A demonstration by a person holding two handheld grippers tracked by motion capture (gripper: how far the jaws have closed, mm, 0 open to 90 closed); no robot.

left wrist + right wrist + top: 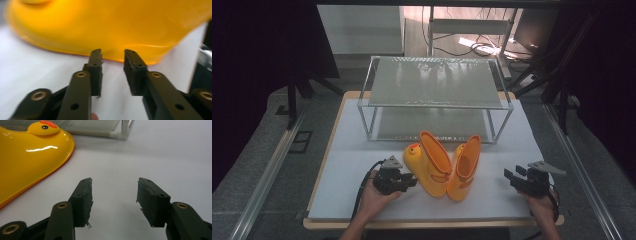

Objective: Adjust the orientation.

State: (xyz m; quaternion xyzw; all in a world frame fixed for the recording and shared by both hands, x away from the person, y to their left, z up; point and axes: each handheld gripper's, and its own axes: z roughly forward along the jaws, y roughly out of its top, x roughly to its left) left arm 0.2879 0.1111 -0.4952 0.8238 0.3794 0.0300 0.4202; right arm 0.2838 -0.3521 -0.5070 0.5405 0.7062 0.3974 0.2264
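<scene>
Centre of the high view: left gripper [412, 181], jaws parted and empty, just beside the left glossy yellow duck-faced rubber boot [428, 162]. Lower right: right gripper [511, 176], jaws wide apart, empty, well clear of the right yellow rubber boot [464, 167]

Looks like a lab or test room, not a home. Black curtains [257, 45] hung on both sides. Metal rails [267, 170] and grey carpet [252, 200] around a white table [492, 200]. Loose cables [472, 47] on the floor at the back. A bare wire shelf [434, 82] set on the table.
</scene>
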